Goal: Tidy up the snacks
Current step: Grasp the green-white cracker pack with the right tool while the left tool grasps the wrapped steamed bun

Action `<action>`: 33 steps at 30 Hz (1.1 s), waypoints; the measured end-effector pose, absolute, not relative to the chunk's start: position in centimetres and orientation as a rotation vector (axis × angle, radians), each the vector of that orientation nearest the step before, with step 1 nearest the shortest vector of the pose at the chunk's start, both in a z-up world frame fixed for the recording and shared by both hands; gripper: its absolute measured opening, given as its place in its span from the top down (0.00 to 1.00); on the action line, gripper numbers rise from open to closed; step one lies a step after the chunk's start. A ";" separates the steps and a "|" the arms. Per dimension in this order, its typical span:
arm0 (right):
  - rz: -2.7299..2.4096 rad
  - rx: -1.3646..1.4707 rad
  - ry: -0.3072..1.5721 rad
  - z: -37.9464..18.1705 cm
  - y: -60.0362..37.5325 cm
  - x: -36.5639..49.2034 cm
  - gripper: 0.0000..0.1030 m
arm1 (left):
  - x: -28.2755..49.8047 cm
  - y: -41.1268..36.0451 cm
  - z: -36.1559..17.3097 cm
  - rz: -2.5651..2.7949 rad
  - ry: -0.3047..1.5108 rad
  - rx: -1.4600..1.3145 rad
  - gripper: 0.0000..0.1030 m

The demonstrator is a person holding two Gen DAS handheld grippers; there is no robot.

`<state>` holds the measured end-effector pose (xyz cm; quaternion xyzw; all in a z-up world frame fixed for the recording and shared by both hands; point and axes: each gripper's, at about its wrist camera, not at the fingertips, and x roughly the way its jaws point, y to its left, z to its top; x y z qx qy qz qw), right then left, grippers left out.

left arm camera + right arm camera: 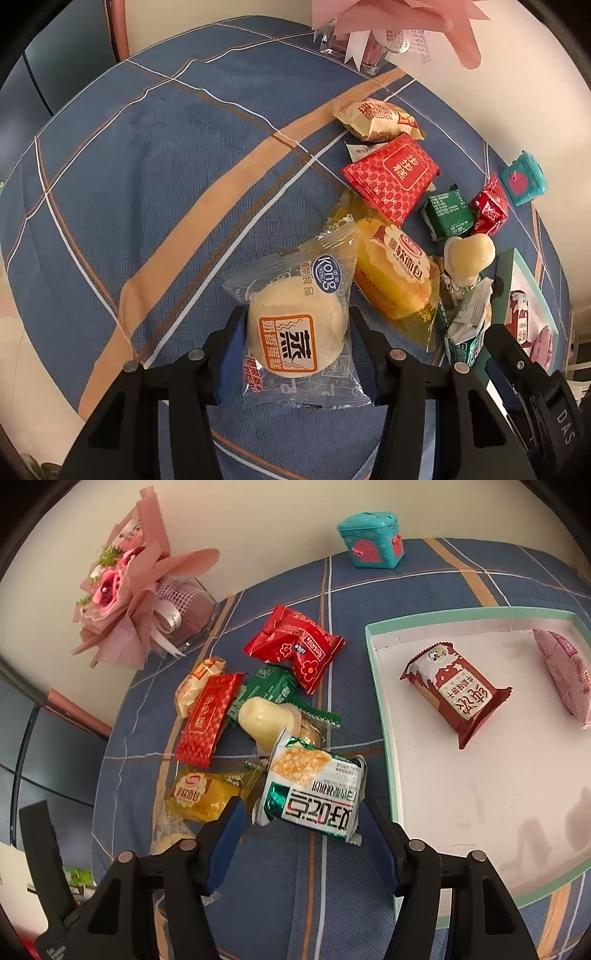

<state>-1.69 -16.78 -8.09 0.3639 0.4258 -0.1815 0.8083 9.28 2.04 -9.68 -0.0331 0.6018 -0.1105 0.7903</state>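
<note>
**Mia:** Jaws first! What are the ones on the left gripper (pixel 297 317) doing?

**Ben:** They squeeze the steamed cake packet (pixel 291 343) from both sides. The round cake sits right between the tips. I think they hold it by the sides so it can be lifted off the tablecloth (pixel 147 184).

**Mia:** Can you read it?

**Ben:** A blue badge says "Kong". An orange box has a big 蒸. Past the right jaw lies a yellow bread packet (pixel 395 280) that says 软面包.

**Mia:** Now the other camera. What about the right gripper (pixel 306 812)?

**Ben:** A green and white packet (pixel 314 786) is between its jaws. The pads are very close to it. I cannot tell if they pinch it yet.

**Mia:** Any words?

**Ben:** Big letters, upside down from here: 好吃点.

**Mia:** Where should the snacks go?

**Ben:** Maybe into the box (pixel 380 701) with the green rim, just right of the right jaw. A brown packet (pixel 454 690) and a pink packet (pixel 565 672) already lie inside. The rest are piled past the jaw tips, so lots are left.
</note>
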 end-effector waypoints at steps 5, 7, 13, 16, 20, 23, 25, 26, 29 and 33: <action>-0.418 0.797 0.920 -8.7 -17.2 -1.1 0.36 | 9.7 1.8 -9.7 -0.238 1.290 -0.071 0.47; -0.431 0.807 0.925 -9.0 -17.4 -1.0 0.36 | 9.6 1.8 -9.6 -0.239 1.286 -0.065 0.47; -0.450 0.815 0.927 -9.4 -17.4 -0.2 0.36 | 9.7 1.8 -9.4 -0.240 1.285 -0.061 0.47; -0.456 0.816 0.928 -9.4 -17.3 0.2 0.36 | 9.9 1.6 -9.5 -0.239 1.286 -0.056 0.47; -0.462 0.807 0.935 -9.6 -17.2 0.5 0.36 | 9.6 1.7 -9.3 -0.236 1.282 -0.045 0.47; -0.463 0.802 0.936 -9.6 -17.2 0.5 0.36 | 9.5 1.6 -9.3 -0.235 1.281 -0.044 0.47; -0.465 0.800 0.935 -9.6 -17.2 0.4 0.39 | 9.5 1.6 -9.3 -0.235 1.282 -0.044 0.47; -0.467 0.801 0.934 -9.6 -17.3 0.3 0.41 | 9.5 1.6 -9.3 -0.235 1.282 -0.045 0.47; -0.460 0.821 0.928 -9.6 -17.5 0.0 0.47 | 9.5 1.5 -9.3 -0.239 1.285 -0.050 0.48; -0.446 0.857 0.915 -9.5 -17.7 -0.5 0.49 | 9.3 1.5 -9.0 -0.252 1.278 -0.060 0.49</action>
